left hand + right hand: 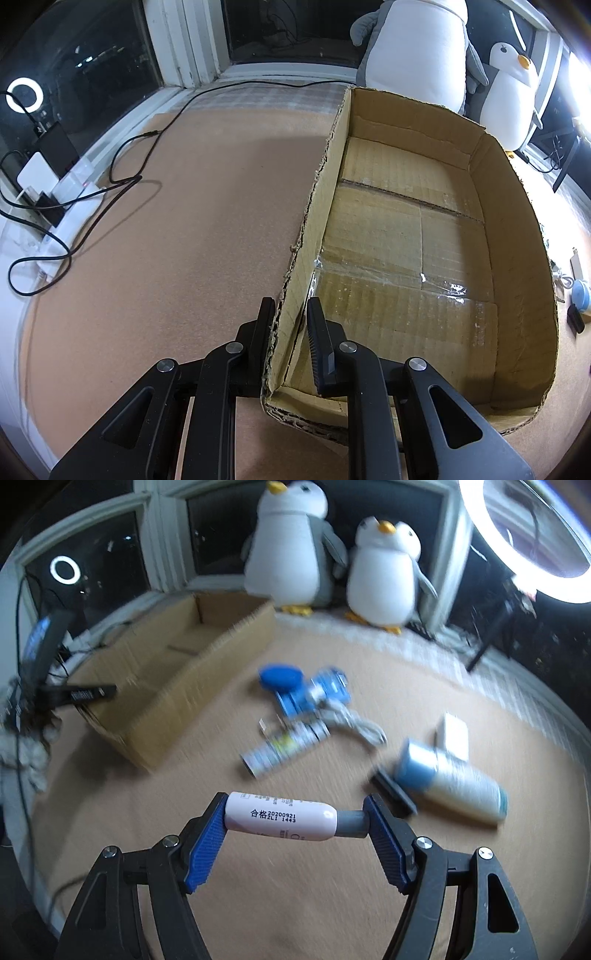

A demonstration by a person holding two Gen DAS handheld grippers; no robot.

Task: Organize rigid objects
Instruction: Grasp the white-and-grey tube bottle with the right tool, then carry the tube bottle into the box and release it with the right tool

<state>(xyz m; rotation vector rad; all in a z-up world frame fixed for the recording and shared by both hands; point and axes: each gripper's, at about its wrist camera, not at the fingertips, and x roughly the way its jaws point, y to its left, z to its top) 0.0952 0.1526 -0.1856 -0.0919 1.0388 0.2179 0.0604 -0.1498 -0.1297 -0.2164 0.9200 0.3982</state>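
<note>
My left gripper [290,321] is shut on the near left wall of an open cardboard box [517,229], one finger outside and one inside; the box floor is bare. In the right wrist view my right gripper [295,818] is shut on a small white tube with a grey cap [284,818], held crosswise by its two ends above the brown mat. The same cardboard box [192,686] lies ahead to the left, with the left gripper [79,694] on its near corner. Loose on the mat are a white and blue bottle [452,781], a printed tube [284,747], a blue round lid [279,675] and a blue packet [314,696].
Two plush penguins [384,572] stand at the window behind the box. A white cord [360,725], a white block [456,738] and a black flat piece [393,794] lie among the items. A power strip [66,199] with black cables [122,170] sits at the mat's left. A ring light [532,539] glows at right.
</note>
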